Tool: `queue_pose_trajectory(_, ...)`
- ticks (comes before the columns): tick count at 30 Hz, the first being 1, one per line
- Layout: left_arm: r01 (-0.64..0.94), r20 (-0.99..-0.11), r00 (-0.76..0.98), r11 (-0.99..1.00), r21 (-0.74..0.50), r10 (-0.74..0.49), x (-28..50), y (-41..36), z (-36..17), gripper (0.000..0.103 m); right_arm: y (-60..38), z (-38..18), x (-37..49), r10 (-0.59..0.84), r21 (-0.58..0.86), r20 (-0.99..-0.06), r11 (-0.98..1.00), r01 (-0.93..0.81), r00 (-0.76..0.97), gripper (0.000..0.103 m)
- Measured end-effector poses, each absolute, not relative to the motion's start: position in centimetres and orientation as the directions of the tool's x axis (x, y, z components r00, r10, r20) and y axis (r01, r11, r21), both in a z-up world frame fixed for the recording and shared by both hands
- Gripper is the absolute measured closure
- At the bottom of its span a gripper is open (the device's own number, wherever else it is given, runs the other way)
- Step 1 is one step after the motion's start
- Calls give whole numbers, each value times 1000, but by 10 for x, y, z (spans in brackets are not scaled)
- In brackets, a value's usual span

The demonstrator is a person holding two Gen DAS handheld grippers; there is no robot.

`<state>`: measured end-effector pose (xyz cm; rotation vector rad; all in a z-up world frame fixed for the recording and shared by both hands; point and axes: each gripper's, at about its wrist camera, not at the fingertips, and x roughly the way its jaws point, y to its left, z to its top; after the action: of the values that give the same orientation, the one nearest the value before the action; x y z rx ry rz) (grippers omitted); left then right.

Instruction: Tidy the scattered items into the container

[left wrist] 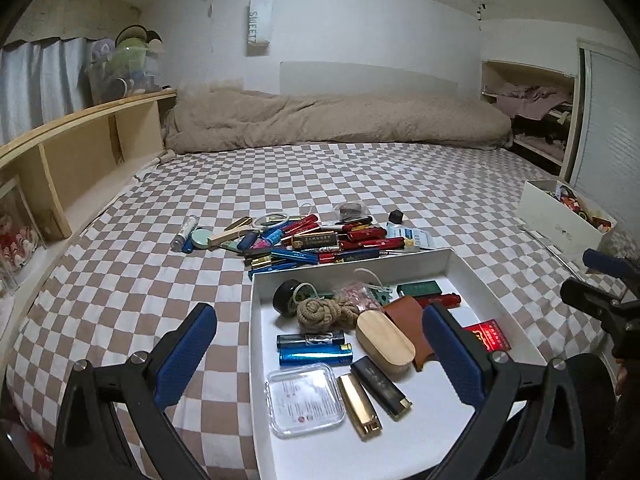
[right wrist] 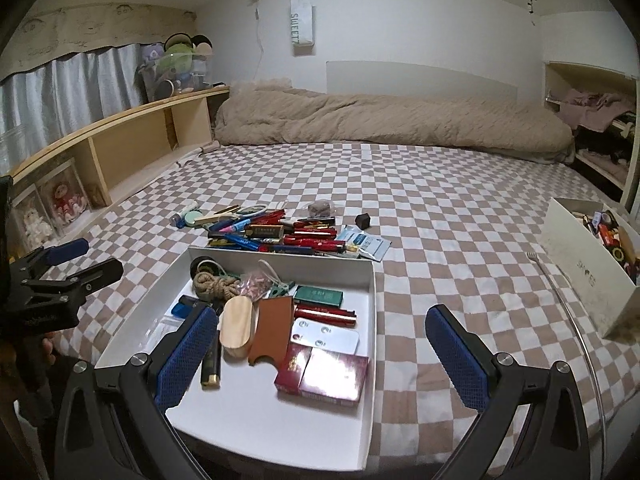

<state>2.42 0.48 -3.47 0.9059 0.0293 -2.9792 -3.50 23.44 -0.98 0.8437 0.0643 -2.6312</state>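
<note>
- My left gripper (left wrist: 318, 354) stood with its jaws spread wide and nothing between them, hanging over the near half of the white tray (left wrist: 466, 266). Its right finger sat above the tray's contents and its left finger above bare checked bedspread (left wrist: 120, 280).
- My right gripper (right wrist: 322, 354) was likewise spread wide and empty. Its left finger overhung the tray, its right finger the bedspread beyond the tray's right wall.
- The tray already held a clear lidded case (left wrist: 306, 400), a blue lighter (left wrist: 316, 354), a wooden oval box (left wrist: 386, 340), a coil of rope (left wrist: 326, 312) and a red packet (right wrist: 320, 374), among others.
- The task's remaining things lay as one pile of pens and small items (left wrist: 320, 238), directly beyond the tray's far wall and touching it in places, straight ahead of both pairs of jaws.
- Most pens in the pile ran roughly crosswise to my line of reach, parallel to that far wall; a few lay skewed.
- I judged the pile's left end, with a round green compact (left wrist: 200, 237) and a small clear bottle (left wrist: 185, 232), the nearer to my left gripper; the right end, with a blue-and-white sachet (right wrist: 366, 242) and a small black cube (right wrist: 363, 219), to my right.
- A second white box (right wrist: 588, 280) sat well apart on the right, already filled.
</note>
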Motion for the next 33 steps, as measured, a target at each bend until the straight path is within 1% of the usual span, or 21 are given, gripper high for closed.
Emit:
queue_pose_trajectory(7, 42, -571, -821, -999, -33, -16, 39, 6, -40, 0, 239, -13, -23, -332, 65, -575, -930, 362, -748, 0)
queue_pose_trajectory(11, 15, -586, -810, -998, -62, 24, 44, 9, -45, 0, 242, -15, -19, -327, 60, -577, -931, 361, -748, 0)
queue_pose_trajectory(15, 8, -594, -804, -999, -43, 19, 50, 14, -49, 0, 243, -17, -17, -323, 58, -581, -932, 358, -747, 0)
queue_pose_trajectory(22, 12, -602, -798, -998, -55, 24, 56, 13, -52, 0, 239, -20, -12, -295, 15, -588, -935, 354, -754, 0)
queue_pose_trajectory(33, 4, -616, -787, -998, -58, 32, 59, 14, -57, 0, 236, -22, -10, -300, 14, -590, -932, 362, -749, 0)
